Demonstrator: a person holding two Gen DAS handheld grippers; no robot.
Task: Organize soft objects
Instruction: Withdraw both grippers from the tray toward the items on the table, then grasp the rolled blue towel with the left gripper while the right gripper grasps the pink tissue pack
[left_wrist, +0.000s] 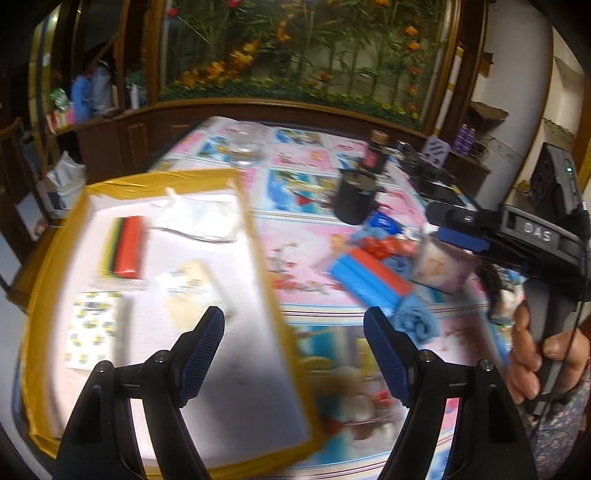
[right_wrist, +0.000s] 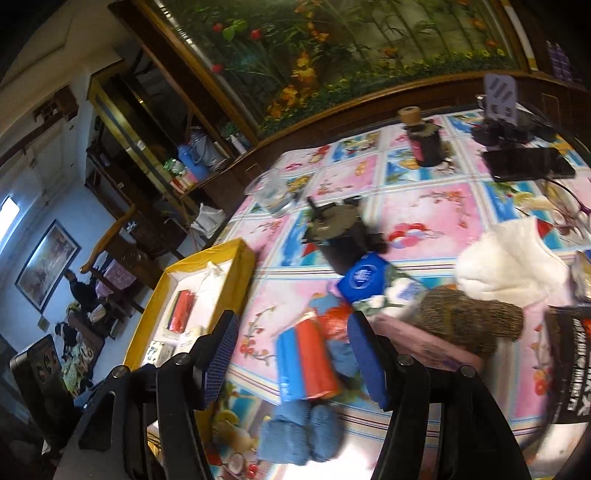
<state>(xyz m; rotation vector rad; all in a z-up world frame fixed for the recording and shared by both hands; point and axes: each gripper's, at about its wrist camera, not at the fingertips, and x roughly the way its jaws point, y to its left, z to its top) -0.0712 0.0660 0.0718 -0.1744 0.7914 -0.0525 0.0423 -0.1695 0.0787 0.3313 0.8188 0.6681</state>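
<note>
From the left wrist view, the left tongs (left_wrist: 293, 332) hang open and empty over the yellow-rimmed tray (left_wrist: 55, 258), which already holds a red and black pack (left_wrist: 125, 247) and a white cloth (left_wrist: 199, 218). The right tongs (left_wrist: 458, 236) hover over the pile on the surface (left_wrist: 303, 236). In the right wrist view, the right tongs (right_wrist: 291, 339) are open too, nothing gripped, with the blue and orange pack (right_wrist: 306, 362) just ahead and a rolled blue towel (right_wrist: 295, 432) below (blurry). I'd square up on the pack and pinch across its narrow side.
</note>
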